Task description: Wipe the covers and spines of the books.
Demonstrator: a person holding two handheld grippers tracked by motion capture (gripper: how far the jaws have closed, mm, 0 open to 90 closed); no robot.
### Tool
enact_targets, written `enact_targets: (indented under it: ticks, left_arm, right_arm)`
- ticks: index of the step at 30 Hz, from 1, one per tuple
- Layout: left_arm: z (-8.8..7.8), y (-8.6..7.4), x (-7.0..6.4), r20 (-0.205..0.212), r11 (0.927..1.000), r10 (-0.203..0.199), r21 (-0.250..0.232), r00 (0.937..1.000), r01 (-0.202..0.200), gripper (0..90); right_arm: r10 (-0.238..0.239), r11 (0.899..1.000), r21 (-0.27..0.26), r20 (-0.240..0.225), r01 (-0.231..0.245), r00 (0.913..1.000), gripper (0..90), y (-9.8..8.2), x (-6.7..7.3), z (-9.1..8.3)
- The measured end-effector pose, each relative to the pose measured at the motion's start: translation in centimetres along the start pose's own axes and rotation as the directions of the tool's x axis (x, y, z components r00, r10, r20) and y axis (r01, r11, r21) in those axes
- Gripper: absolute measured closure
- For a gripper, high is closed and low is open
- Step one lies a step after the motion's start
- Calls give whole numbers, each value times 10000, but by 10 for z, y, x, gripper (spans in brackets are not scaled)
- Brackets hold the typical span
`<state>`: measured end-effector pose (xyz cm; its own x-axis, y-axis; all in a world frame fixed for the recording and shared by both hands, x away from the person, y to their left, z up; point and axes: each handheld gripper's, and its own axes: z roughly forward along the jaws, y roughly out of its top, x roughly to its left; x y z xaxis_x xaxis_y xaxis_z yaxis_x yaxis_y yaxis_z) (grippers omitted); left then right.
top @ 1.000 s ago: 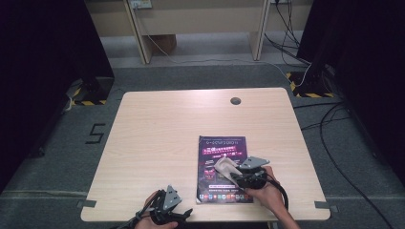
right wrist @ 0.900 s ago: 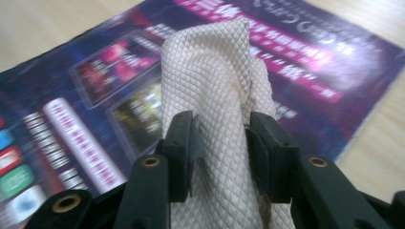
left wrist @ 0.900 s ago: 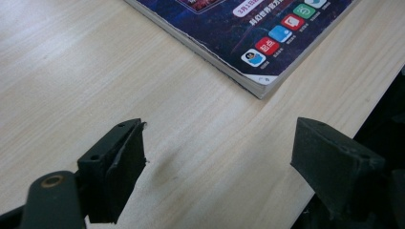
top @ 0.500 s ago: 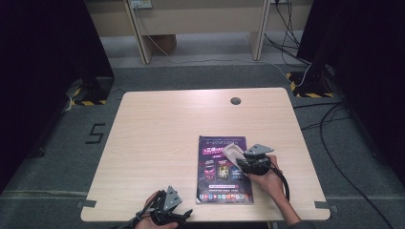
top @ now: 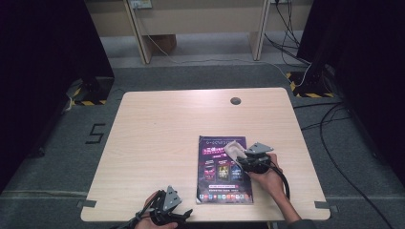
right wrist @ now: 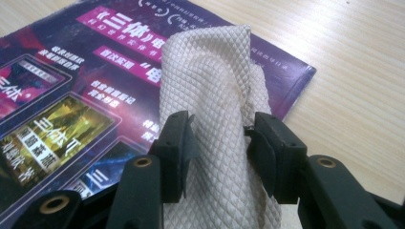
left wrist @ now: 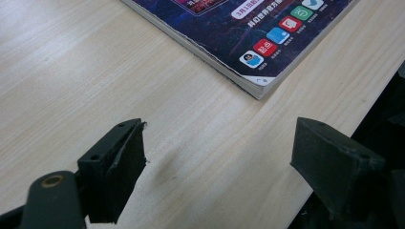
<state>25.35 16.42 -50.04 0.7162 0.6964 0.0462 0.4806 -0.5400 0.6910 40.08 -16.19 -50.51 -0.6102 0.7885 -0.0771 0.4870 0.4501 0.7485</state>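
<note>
The wooden table [top: 167, 143] stood bare on its left half, with a purple magazine [top: 217, 181] lying flat toward the near right. The right gripper [top: 244, 160] rested over the magazine's far right corner, its jaws, which had just been opening, pinching a bunched cream cloth [right wrist: 215, 109] lying on the cover. The left gripper [top: 184, 214] sat at the near edge, left of the magazine, jaws spread, nothing between them.

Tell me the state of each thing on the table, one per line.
magazine: closed, flat on the table, cover up.
cloth: bunched, on the magazine, between the right gripper jaws, which have just been opening.
left gripper: open, holding nothing, near the magazine's corner.
</note>
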Motion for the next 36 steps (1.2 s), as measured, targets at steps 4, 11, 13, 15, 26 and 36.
enact_targets:
  ticks: [4, 11, 13, 15, 26, 36]
  left_arm:
    - [-1, 1, 0, 2, 10000, -25, -52, 10000, 25, 182]
    - [-1, 0, 0, 20, 10000, 0, -22, 10000, 0, 183]
    - [-1, -1, 1, -6, 10000, 3, 40, 10000, -3, 183]
    - [-1, 0, 1, -12, 10000, -26, 11, 10000, 26, 183]
    - [-1, -1, 1, 1, 10000, -1, 49, 10000, 1, 184]
    - [0, 0, 0, -14, 10000, -16, 31, 10000, 16, 185]
  right_arm:
    - [287, 9996, 38, -127, -286, 9995, 579, -5, 0, -5]
    - [93, 9997, 229, -417, -83, 9991, 584, -14, 5, -20]
    - [-129, 9995, 289, -424, 142, 9990, 588, -16, 9, -23]
    - [-197, 9993, 310, -486, 212, 9986, 589, -17, 12, -26]
    - [-299, 9985, 406, -1507, 364, 9881, 589, -34, 29, -48]
    - [-636, 9964, 425, -1977, 734, 9782, 582, -47, 51, -66]
